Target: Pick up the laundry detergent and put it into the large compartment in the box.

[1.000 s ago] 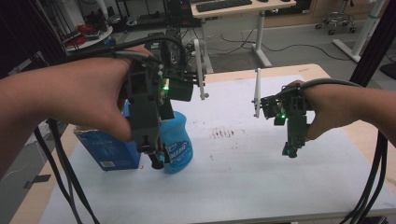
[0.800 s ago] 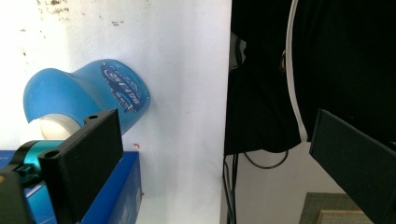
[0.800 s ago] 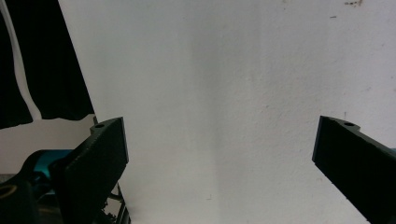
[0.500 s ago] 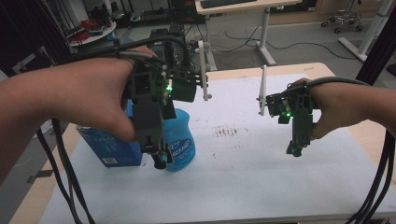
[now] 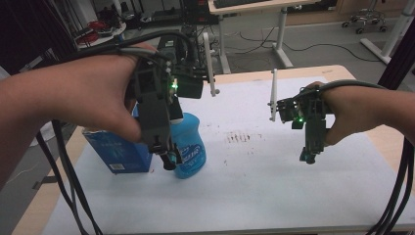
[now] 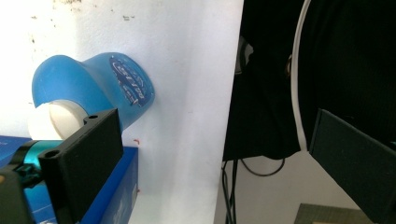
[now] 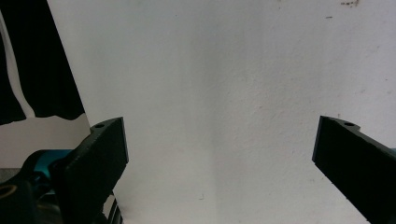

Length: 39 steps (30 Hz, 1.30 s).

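A person is lowering the left tongs (image 5: 169,159), jaws spread wide and holding nothing, over a translucent blue bottle (image 5: 188,142) standing at centre left of the high view on the white-covered worktop (image 5: 254,186). In the left gripper view one jaw is passing just beside the bottle's white cap (image 6: 58,121), apparently lining up for a grab at the neck. A blue carton (image 5: 117,149) is standing just beside the bottle, toward the frame's left. At centre right, the right tongs (image 5: 308,157) are hovering well apart, also wide and empty, seemingly waiting. The bottle's label (image 6: 130,81) is carrying white lettering, too blurred to read, as is the carton's print.
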Each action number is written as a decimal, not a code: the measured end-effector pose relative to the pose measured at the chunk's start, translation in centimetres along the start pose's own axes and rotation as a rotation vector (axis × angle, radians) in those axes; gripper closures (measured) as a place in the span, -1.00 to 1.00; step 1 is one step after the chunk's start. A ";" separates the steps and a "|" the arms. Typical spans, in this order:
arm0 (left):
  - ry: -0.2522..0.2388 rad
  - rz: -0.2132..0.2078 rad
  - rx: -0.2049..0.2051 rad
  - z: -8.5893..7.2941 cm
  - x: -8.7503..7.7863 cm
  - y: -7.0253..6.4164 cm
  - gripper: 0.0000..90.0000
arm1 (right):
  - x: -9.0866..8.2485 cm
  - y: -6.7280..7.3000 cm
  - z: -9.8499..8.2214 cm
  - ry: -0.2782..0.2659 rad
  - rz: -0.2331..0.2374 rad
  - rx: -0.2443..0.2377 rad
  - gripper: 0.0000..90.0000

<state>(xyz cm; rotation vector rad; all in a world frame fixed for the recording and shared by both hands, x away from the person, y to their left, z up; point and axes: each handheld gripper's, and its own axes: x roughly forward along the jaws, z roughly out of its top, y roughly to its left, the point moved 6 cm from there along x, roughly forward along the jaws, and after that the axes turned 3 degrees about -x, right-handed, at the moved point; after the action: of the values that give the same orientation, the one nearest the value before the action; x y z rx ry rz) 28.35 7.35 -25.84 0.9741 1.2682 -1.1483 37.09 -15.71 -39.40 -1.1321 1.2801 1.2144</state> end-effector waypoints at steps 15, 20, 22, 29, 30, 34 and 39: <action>-0.056 0.015 -0.218 -0.5 -1.0 1.3 -0.94 | -0.7 0.2 0.0 0.005 -0.016 -0.016 -0.95; -0.063 0.015 -0.335 -1.0 -1.1 2.6 -0.94 | -0.8 0.2 0.2 0.005 -0.019 -0.018 -0.95; -0.068 0.010 -0.369 -1.1 -1.2 3.0 -0.94 | -0.7 0.2 0.2 0.004 -0.018 -0.021 -0.95; -0.105 0.028 -0.429 -1.5 -1.0 4.5 -0.94 | -0.9 0.3 0.2 0.003 -0.017 -0.013 -0.95; -0.103 0.029 -0.439 -1.7 -0.8 4.8 -0.94 | -0.9 0.3 0.2 0.002 -0.019 -0.010 -0.95; -0.104 0.018 -0.458 -1.9 -0.1 5.6 -0.94 | -0.9 0.2 0.1 0.005 -0.018 -0.011 -0.95; -0.089 0.014 -0.478 -2.0 0.9 6.7 -0.94 | -0.8 0.1 0.2 0.001 -0.018 -0.019 -0.95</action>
<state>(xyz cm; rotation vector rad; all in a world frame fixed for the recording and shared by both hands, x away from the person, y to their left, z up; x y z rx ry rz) 34.44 10.47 -27.33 0.5684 1.3757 -0.8111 37.03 -15.50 -38.59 -1.1554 1.2590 1.2157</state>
